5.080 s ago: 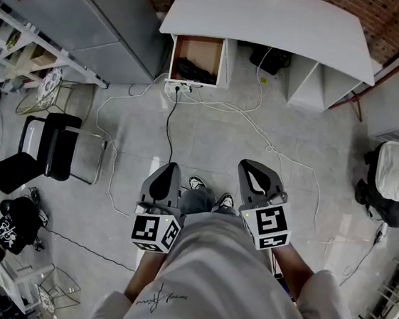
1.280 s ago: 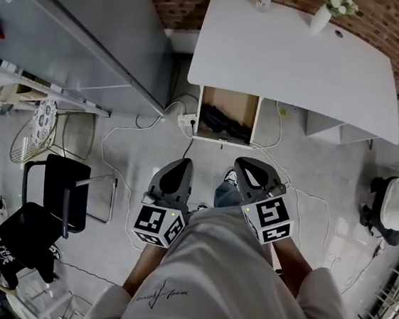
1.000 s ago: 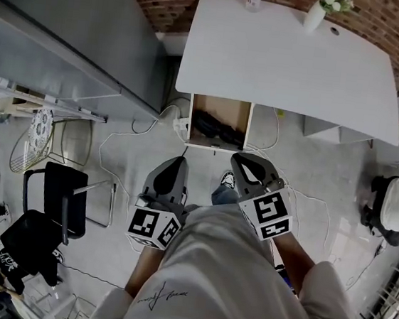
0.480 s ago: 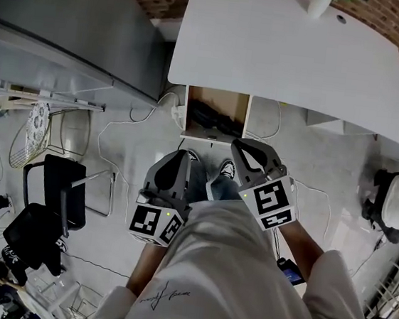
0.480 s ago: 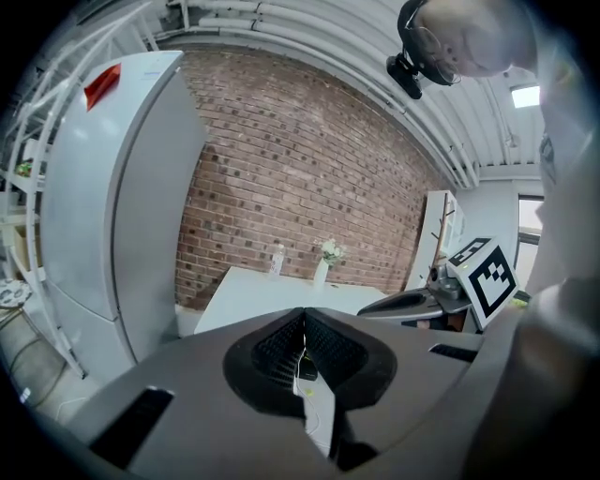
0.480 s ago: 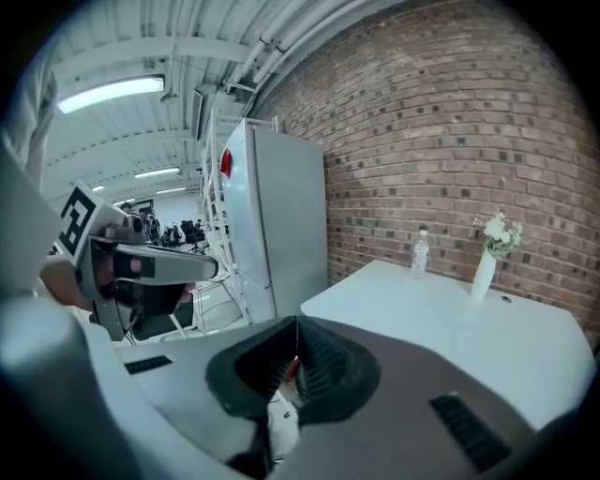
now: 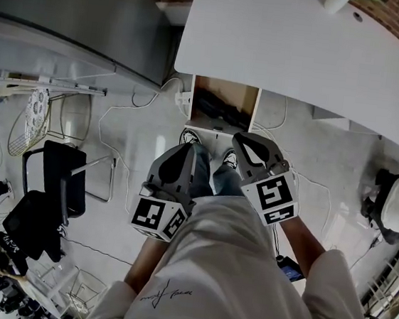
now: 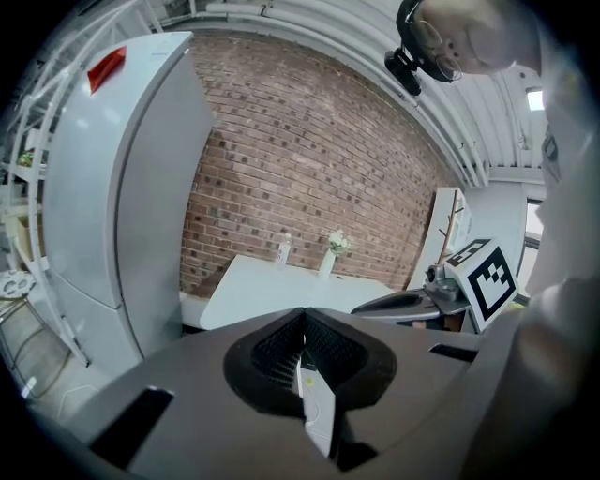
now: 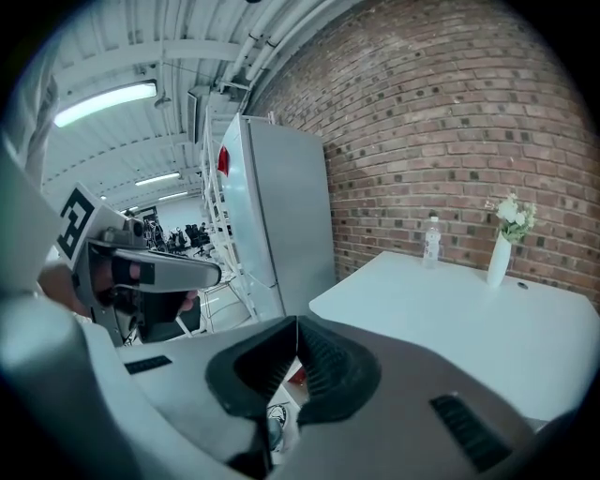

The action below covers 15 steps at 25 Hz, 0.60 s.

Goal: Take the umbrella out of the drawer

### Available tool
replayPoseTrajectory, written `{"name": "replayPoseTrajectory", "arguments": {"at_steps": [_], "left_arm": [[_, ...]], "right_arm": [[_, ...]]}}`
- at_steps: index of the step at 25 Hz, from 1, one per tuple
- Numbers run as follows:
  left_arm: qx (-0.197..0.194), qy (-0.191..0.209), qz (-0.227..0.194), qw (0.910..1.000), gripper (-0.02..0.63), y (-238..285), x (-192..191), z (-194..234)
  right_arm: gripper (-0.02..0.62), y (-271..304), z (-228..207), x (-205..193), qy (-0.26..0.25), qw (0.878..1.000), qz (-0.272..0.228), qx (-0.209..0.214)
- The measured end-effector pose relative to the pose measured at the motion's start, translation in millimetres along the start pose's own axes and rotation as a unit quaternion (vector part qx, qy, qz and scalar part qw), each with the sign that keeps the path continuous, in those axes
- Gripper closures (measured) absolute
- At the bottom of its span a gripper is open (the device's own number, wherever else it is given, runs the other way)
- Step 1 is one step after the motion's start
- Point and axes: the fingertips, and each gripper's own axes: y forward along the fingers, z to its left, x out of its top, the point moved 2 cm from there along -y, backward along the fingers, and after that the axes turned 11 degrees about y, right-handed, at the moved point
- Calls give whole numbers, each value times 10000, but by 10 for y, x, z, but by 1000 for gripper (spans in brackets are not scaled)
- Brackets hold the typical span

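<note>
While umbrella point(image 7: 220, 112) lies crosswise in drawer point(image 7: 229, 91), left claw point(image 7: 184, 151), right claw point(image 7: 248, 144) closed, empty.

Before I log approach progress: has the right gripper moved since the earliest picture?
Yes. The right gripper has come toward the open drawer; its tip now nearly reaches the drawer's front edge.

Pale beige shirt point(image 7: 232, 280) with dark script point(image 7: 162, 297), blue jeans point(image 7: 211, 179); grey left gripper point(image 7: 185, 148) and right gripper point(image 7: 243, 140) sporting black-and-white marker cubes point(image 7: 158, 218).
</note>
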Motion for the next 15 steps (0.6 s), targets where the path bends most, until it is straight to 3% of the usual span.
{"name": "replayPoseTrajectory", "arguments": {"at_steps": [15], "left_arm": [[-39, -281, 249, 9993, 589, 126, -148, 360]], "right_arm": [[580, 422, 101, -51, 146, 9993, 263, 206]]}}
